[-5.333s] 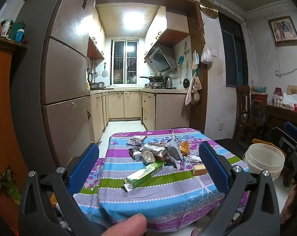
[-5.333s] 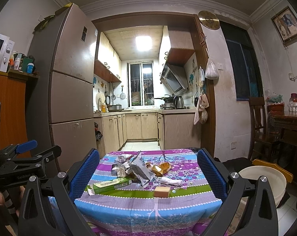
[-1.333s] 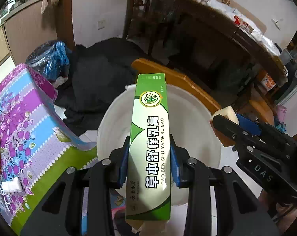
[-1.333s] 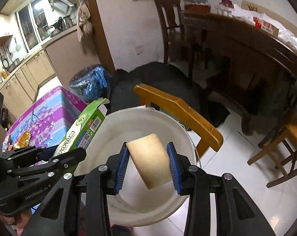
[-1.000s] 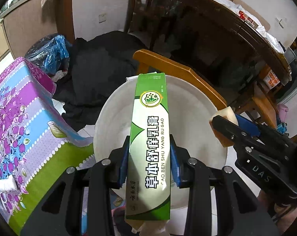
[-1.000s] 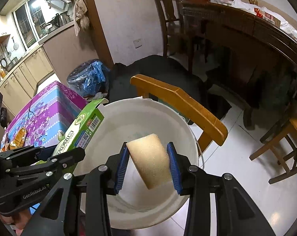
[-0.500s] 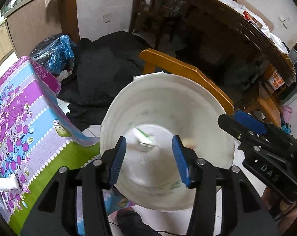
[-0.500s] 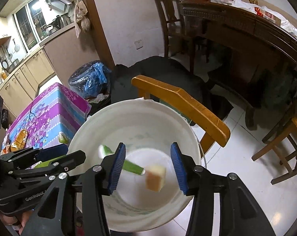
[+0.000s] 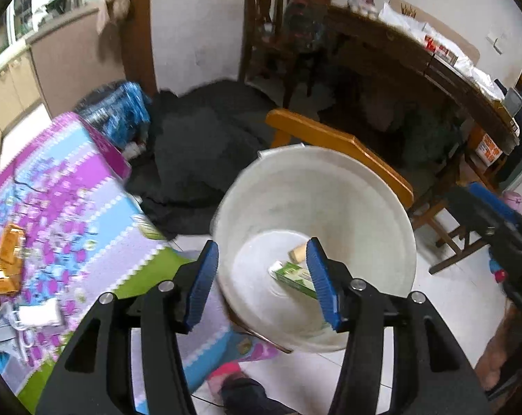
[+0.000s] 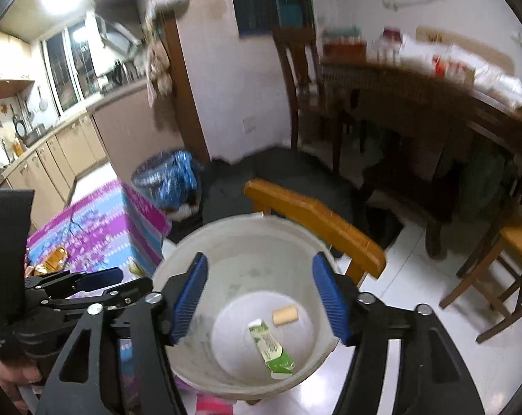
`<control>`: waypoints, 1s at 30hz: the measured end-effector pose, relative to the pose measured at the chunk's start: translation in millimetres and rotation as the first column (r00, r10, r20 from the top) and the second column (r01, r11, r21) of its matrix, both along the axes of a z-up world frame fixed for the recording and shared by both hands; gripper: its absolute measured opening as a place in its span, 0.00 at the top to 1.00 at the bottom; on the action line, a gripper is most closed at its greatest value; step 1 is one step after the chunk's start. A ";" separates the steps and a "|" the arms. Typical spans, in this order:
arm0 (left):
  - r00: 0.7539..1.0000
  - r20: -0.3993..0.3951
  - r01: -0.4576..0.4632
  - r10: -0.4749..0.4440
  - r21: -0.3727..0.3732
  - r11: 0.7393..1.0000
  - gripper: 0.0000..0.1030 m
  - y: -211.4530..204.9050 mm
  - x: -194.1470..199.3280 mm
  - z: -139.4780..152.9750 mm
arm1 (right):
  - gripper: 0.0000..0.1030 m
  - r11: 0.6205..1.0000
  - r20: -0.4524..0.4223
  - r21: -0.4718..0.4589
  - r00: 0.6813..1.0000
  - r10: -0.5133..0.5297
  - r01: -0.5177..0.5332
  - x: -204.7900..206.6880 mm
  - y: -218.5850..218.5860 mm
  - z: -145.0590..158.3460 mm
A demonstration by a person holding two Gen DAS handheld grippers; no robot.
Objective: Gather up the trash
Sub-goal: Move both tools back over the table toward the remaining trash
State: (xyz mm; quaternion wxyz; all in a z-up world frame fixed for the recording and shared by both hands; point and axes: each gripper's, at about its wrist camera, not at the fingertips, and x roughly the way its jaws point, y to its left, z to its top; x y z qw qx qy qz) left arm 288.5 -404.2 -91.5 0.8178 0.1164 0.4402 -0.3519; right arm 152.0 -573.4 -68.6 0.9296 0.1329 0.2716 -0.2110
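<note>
My left gripper (image 9: 262,283) and right gripper (image 10: 261,299) are both opening, nothing between the jaws; the green carton (image 10: 270,349) and sponge block (image 10: 285,314) lie in the white bucket (image 10: 247,242).

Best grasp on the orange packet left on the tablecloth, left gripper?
Pinch the orange packet across its short width, from above: it lies flat and long on the tablecloth. Left gripper is empty, jaws opening. Blur hides the details.

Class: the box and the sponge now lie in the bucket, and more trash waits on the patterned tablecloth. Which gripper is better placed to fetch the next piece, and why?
Probably the left gripper. Its view shows the tablecloth with the orange packet beside it, and its opening jaws are empty. The right gripper, also opening and empty, hangs over the white bucket, farther from the cloth.
</note>
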 end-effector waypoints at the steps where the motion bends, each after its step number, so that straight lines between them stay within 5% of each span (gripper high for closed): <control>1: 0.999 0.036 -0.013 0.014 -0.008 1.000 0.44 9.0 -4.1 6.1 | 0.29 1.000 0.025 -0.021 1.000 0.000 0.001 -6.7 6.6 5.2; 5: 0.975 0.204 -0.079 0.091 -0.063 0.995 0.35 58.1 -19.8 31.0 | 0.20 0.989 0.191 -0.148 0.981 0.027 0.002 -47.2 53.7 26.4; 9: 0.906 0.381 -0.145 0.183 -0.127 0.981 0.20 120.9 -37.2 54.1 | 0.10 0.971 0.307 -0.236 0.947 0.098 -0.024 -78.3 103.3 30.1; 13: 0.851 0.460 -0.199 0.253 -0.163 0.966 0.12 189.5 -46.5 60.4 | 0.07 0.952 0.353 -0.275 0.908 0.227 -0.131 -92.9 151.7 23.0; 18: 0.821 0.405 -0.360 0.403 -0.180 0.915 0.12 288.3 -32.9 46.0 | 0.06 0.915 0.334 -0.295 0.868 0.367 -0.274 -84.3 201.4 16.6; 24: 0.750 0.301 -0.565 0.590 -0.172 0.807 0.12 391.7 -11.4 13.5 | 0.06 0.827 0.277 -0.309 0.787 0.551 -0.470 -64.7 267.9 9.6; 30: 0.729 0.228 -0.631 0.645 -0.140 0.763 0.12 446.6 1.2 -22.5 | 0.06 0.778 0.224 -0.286 0.750 0.622 -0.559 -50.8 308.0 2.5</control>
